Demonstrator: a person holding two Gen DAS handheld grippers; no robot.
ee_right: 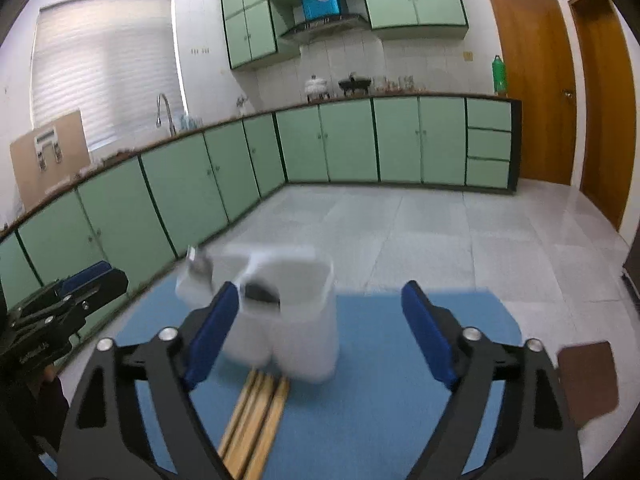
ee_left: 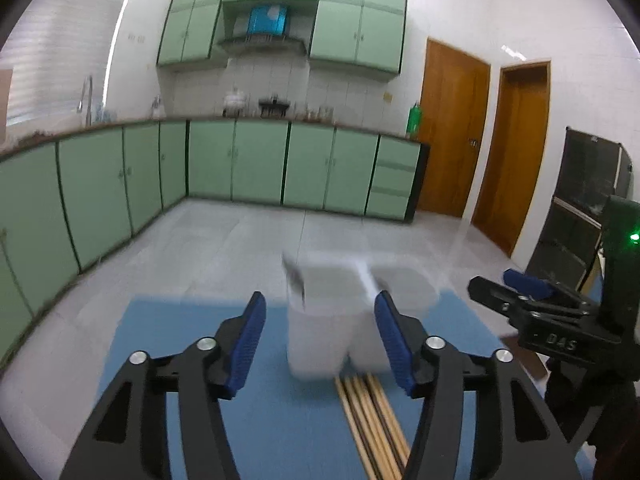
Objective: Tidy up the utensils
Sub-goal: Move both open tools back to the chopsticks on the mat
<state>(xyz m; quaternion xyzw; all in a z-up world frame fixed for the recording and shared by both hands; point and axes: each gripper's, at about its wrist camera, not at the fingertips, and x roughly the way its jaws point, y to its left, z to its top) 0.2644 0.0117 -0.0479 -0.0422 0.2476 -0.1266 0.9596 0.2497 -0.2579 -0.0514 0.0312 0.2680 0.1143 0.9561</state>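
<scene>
A white two-compartment utensil holder (ee_left: 320, 320) (ee_right: 296, 328) stands on a blue mat (ee_left: 200, 360) (ee_right: 380, 400). A metal utensil handle (ee_left: 294, 276) sticks up from its left compartment, and a dark utensil (ee_right: 260, 292) lies in the other. Several wooden chopsticks (ee_left: 372, 424) (ee_right: 256, 420) lie on the mat in front of the holder. My left gripper (ee_left: 320, 340) is open and empty, just short of the holder. My right gripper (ee_right: 320, 336) is open and empty, also facing the holder. Each gripper shows in the other's view: the right one (ee_left: 512, 292) and the left one (ee_right: 88, 284).
The mat lies on a table edge above a grey tiled floor. A brown flat piece (ee_right: 588, 380) lies at the mat's right. Green kitchen cabinets (ee_left: 260, 160) line the far walls, with wooden doors (ee_left: 452, 128) at right.
</scene>
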